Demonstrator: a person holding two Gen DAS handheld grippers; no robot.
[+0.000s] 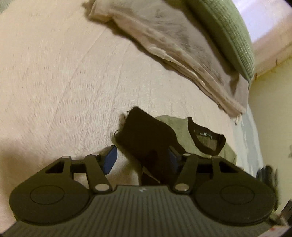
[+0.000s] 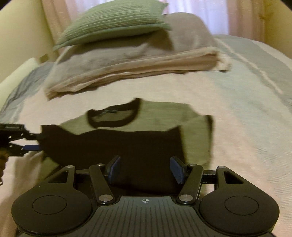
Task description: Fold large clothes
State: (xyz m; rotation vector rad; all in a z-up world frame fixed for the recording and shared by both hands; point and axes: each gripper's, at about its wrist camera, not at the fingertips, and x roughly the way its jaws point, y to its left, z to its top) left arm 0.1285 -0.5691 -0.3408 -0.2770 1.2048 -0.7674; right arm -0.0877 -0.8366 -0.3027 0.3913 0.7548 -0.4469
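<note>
Left tool [image 1: 142, 160]: blue pads apart, with a dark edge of the garment [image 2: 127, 145] lying between them, against the right-hand pad; whether the pads press on the cloth cannot be told from the left wrist view. In the right wrist view this tool enters from the left edge, its two fingers on either side of the garment's left corner. Right tool [image 2: 146, 171]: released, pads standing apart over the dark cloth, nothing clamped between them. Garment: olive-green top with a dark neckband and a dark lower part folded up across its chest, lying on the cream bedspread [image 2: 237, 155] near the close edge of the bed. Neck opening points toward the far end. Behind it, apart from it, a stack of folded beige and grey linens [image 2: 127, 62] with a ribbed green cushion [image 2: 113, 23] on top. Pale curtains [image 2: 200, 11] at the far end. Both views are motion-blurred.
</note>
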